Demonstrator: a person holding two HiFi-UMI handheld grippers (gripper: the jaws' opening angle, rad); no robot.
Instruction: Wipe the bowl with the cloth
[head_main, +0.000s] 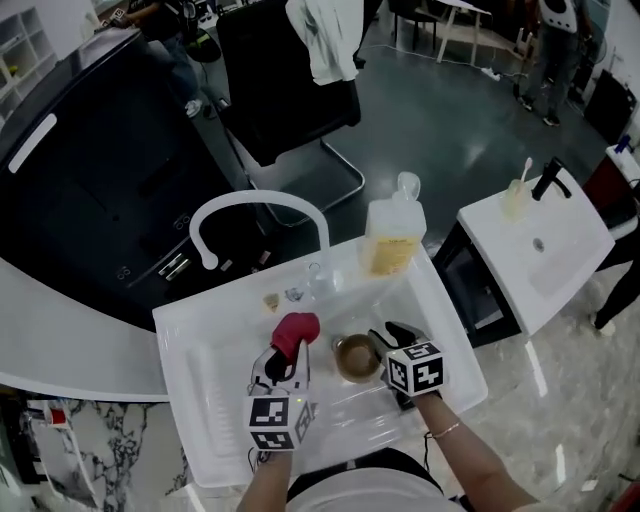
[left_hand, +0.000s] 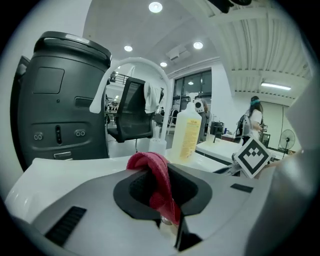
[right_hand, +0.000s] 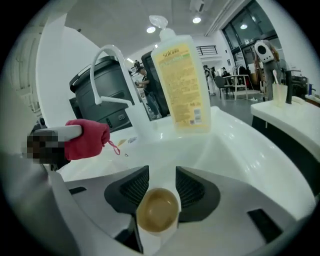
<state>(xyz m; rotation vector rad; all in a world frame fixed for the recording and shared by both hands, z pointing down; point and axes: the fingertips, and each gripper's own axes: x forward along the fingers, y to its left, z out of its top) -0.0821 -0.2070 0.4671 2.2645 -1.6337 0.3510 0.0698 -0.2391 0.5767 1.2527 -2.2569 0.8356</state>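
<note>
While the bowl (head_main: 355, 357) is kept over the basin of the white sink (head_main: 200, 340), it is gripped by the right gripper (head_main: 380, 345). In the right gripper view, the jaws are seen closed against the two sides of the bowl (right_hand: 157, 210), which sits low between them, near the throat of the right gripper (right_hand: 160, 190). The brown inside of the bowl is turned toward that camera.

The red cloth (head_main: 295, 330) is clamped in the left gripper (head_main: 288, 352). In the left gripper view, the jaws are seen drawn together on a fold of the cloth (left_hand: 152, 170), and the bunched remainder is carried over the tips of the left gripper (left_hand: 162, 192). In the head view, the cloth is located just beside the bowl, at its left; contact between the two cannot be confirmed.

A curved white faucet (head_main: 255, 205) is mounted behind the basin. A yellow soap bottle (head_main: 392, 240) with a pump head is stood upright at the far right corner of the sink.
</note>
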